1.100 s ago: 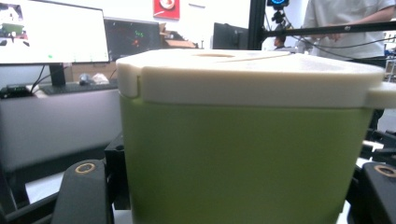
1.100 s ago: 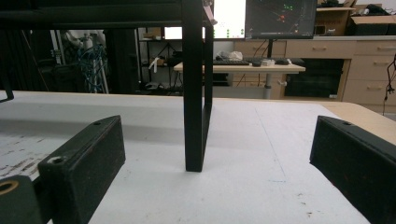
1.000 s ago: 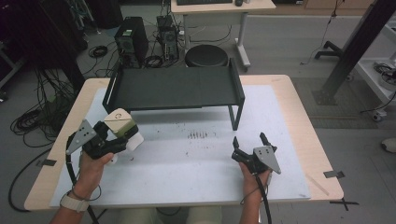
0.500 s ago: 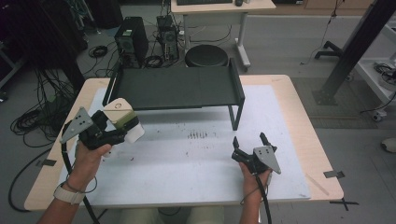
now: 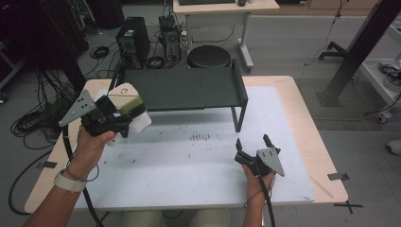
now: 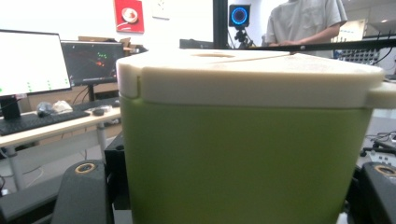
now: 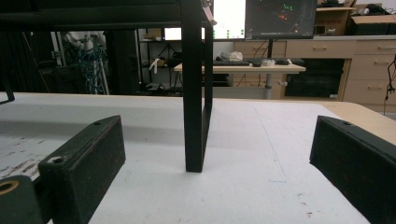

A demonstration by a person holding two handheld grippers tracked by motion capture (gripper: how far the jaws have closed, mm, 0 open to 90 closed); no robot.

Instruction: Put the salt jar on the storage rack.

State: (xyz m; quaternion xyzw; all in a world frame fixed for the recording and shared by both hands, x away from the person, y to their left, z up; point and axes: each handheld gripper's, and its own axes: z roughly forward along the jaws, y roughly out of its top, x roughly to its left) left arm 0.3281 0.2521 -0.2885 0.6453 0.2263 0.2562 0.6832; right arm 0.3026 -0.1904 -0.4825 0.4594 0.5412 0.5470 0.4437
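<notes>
Green container (image 6: 243,158) lifted higher, base cut off, left hand-held gripper (image 5: 124,124)

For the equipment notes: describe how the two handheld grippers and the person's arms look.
Both the left gripper and the right gripper are black, each with two blocky black jaws and a grey three-cornered plate dotted with small holes on top. A black cable trails from each toward the table's near edge. The forearms show no sleeves. The left wrist wears a pale watch-like band and a thin dark bracelet.
</notes>
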